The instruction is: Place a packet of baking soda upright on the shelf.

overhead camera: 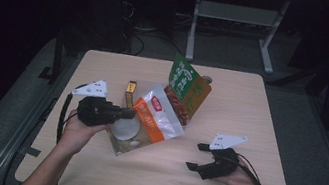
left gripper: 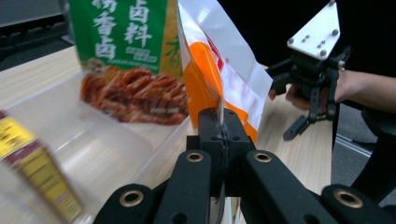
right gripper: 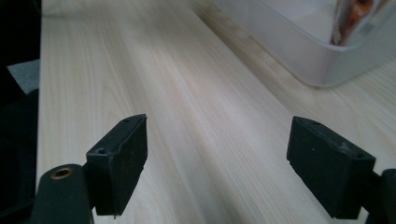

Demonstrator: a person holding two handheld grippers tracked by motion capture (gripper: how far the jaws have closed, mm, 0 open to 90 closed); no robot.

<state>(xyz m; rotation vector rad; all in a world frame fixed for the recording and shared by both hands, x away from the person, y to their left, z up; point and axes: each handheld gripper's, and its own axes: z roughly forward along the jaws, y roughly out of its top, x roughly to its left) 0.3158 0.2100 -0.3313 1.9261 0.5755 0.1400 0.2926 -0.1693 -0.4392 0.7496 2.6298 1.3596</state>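
Observation:
My left gripper [overhead camera: 131, 113] [left gripper: 219, 127] is shut on the edge of an orange and white snack bag [overhead camera: 157, 116] [left gripper: 210, 79], which it holds up over a clear plastic container [left gripper: 93, 135]. In the container a green bag with a picture of red-brown food [overhead camera: 186, 87] [left gripper: 126, 51] stands upright, and a small yellow box [overhead camera: 130, 93] [left gripper: 28, 158] stands at its near side. My right gripper [overhead camera: 196, 156] [right gripper: 215, 158] is open, low over bare wood to the right of the container, with nothing between its jaws. It also appears in the left gripper view [left gripper: 310, 88].
The light wooden table [overhead camera: 230, 108] has free room on its right half and along the front. A corner of the clear container [right gripper: 303, 51] shows at the upper right of the right gripper view. Dark floor and a metal stand [overhead camera: 234, 28] lie beyond the table.

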